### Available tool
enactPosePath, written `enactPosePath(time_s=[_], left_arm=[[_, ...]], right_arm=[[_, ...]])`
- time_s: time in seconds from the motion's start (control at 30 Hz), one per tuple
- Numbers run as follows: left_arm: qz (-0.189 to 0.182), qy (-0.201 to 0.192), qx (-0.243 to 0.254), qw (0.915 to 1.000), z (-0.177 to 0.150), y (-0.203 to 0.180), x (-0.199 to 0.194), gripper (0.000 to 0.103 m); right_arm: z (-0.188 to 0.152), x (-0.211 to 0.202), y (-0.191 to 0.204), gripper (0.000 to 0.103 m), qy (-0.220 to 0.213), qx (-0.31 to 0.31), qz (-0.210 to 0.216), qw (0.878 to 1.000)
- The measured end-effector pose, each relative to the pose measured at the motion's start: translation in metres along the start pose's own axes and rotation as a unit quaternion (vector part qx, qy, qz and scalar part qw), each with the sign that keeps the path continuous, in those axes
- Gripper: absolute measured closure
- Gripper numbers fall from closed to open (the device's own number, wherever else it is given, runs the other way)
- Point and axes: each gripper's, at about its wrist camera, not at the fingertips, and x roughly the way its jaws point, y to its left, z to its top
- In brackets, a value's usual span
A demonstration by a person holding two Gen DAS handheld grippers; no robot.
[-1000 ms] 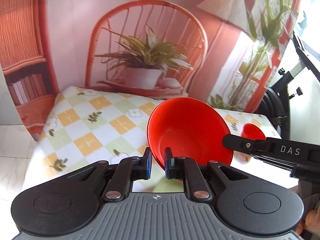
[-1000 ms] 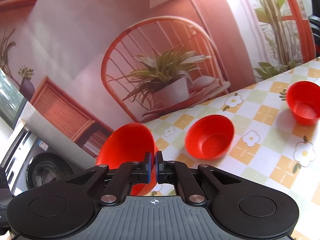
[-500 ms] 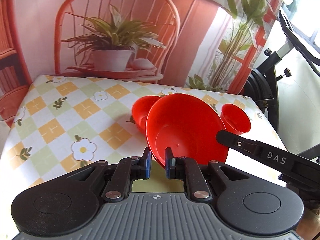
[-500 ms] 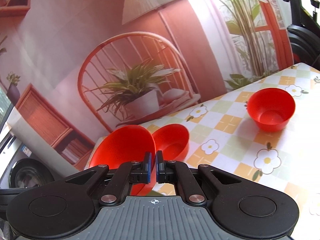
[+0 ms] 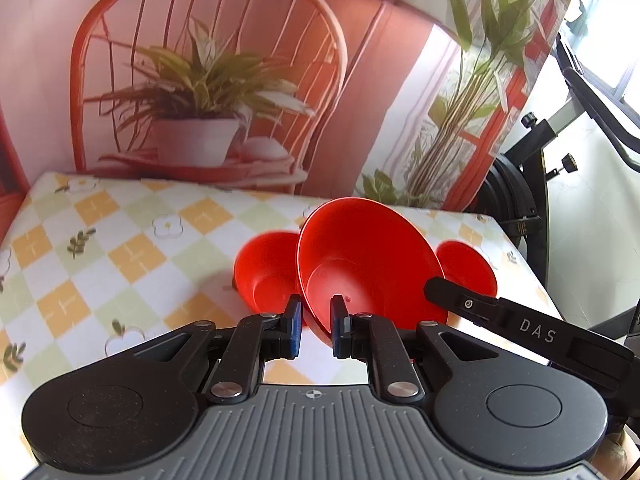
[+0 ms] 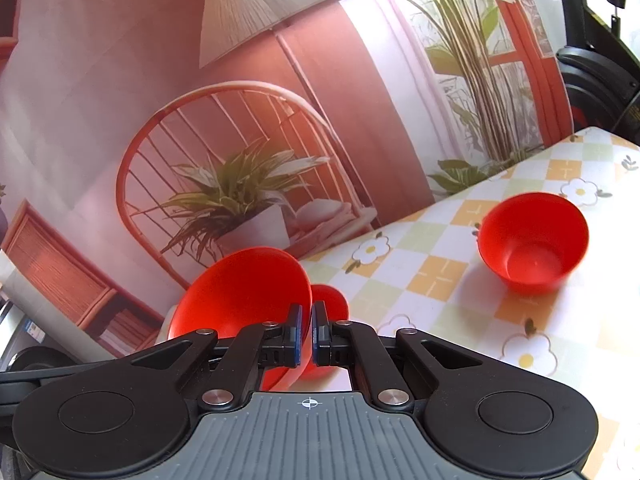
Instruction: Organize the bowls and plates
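Note:
A large red bowl (image 5: pixel 372 256) hangs tilted above the checked tablecloth (image 5: pixel 120 240). My left gripper (image 5: pixel 316 332) is shut on its near rim. My right gripper (image 6: pixel 306 334) is shut on the rim of the same large bowl (image 6: pixel 240 292), and its black body (image 5: pixel 520 326) reaches in from the right. A small red bowl (image 5: pixel 260 276) stands on the table just behind and left of the held bowl, partly hidden by it; the right wrist view shows this small bowl (image 6: pixel 330 298) too. A second small red bowl (image 5: pixel 472 268) (image 6: pixel 532 248) stands further right.
A printed backdrop (image 5: pixel 208 80) of a chair and a potted plant hangs behind the table's far edge. A black exercise bike (image 5: pixel 532 184) stands past the right edge. Bare tablecloth lies to the left (image 5: pixel 80 264) and between the small bowls (image 6: pixel 432 280).
Both grippers have carried the large bowl forward over the table. It now hangs lower and close to the nearer small bowl, which it partly covers. Grips unchanged.

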Motion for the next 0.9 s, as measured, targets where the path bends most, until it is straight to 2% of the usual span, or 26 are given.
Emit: enactPosePath(time_s=[0.2, 0.33, 0.57, 0.9], left_arm=[[-0.003, -0.019, -0.004, 0.9998, 0.017, 0.006, 0.018, 0.088], [0.0, -0.011, -0.007, 0.9999, 0.018, 0.014, 0.036, 0.088], [0.008, 0.013, -0.01, 0.9998, 0.009, 0.031, 0.065, 0.088], [0.012, 0.028, -0.011, 0.9995, 0.002, 0.041, 0.086, 0.088]], right_arm=[[0.008, 0.031, -0.004, 0.098, 0.004, 0.0, -0.01, 1.0], [0.006, 0.053, -0.011, 0.098, 0.018, 0.021, -0.013, 1.0], [-0.005, 0.081, -0.016, 0.098, 0.04, 0.019, -0.021, 0.999], [-0.007, 0.097, -0.019, 0.098, 0.053, 0.018, -0.022, 0.998]])
